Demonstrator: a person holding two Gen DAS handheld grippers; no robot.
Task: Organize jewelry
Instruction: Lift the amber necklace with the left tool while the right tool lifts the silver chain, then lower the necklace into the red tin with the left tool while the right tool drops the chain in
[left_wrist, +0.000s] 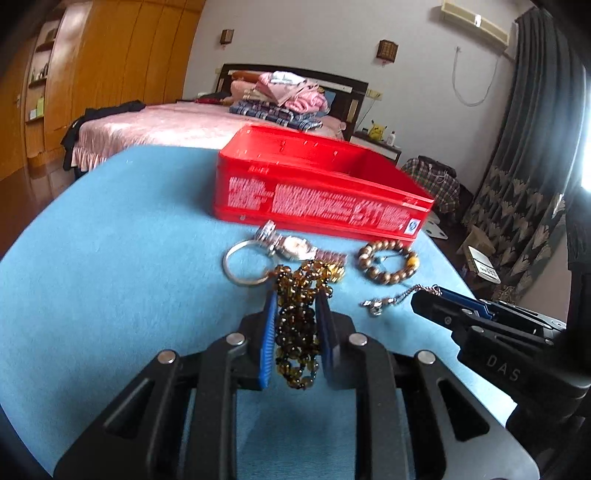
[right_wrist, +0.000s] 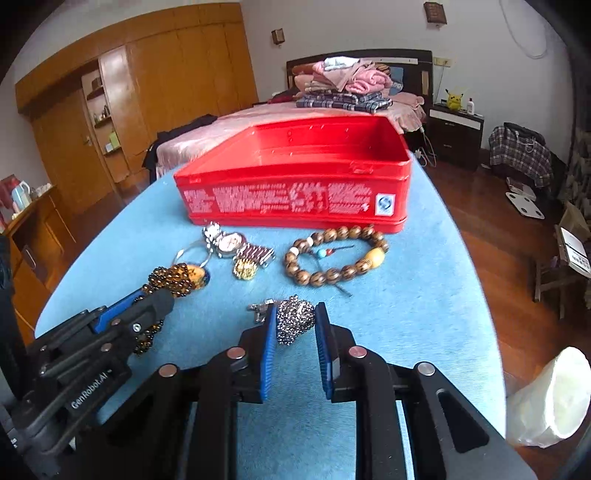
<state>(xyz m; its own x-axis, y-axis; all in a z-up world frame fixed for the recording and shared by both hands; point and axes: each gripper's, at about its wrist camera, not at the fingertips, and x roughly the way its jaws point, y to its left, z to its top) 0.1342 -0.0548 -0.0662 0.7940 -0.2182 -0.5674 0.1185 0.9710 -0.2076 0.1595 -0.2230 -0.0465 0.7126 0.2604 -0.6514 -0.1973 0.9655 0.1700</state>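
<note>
An open red tin box (left_wrist: 317, 192) (right_wrist: 295, 192) stands on the blue table. In front of it lie a wristwatch (left_wrist: 295, 247) (right_wrist: 232, 242), a silver ring hoop (left_wrist: 245, 264), a gold clump (right_wrist: 244, 268) and a wooden bead bracelet (left_wrist: 388, 262) (right_wrist: 334, 254). My left gripper (left_wrist: 298, 299) (right_wrist: 155, 295) is shut on an amber bead necklace (left_wrist: 299, 325) (right_wrist: 173, 278). My right gripper (right_wrist: 295, 308) (left_wrist: 424, 295) is shut on a silver chain (right_wrist: 293, 321) (left_wrist: 391, 301), bunched between its blue pads.
The blue table (left_wrist: 110, 258) (right_wrist: 424, 295) drops off at left and right edges. A white plastic bag (right_wrist: 546, 398) sits at the lower right. A bed (left_wrist: 177, 122) with folded clothes and a wooden wardrobe (right_wrist: 147, 92) stand behind.
</note>
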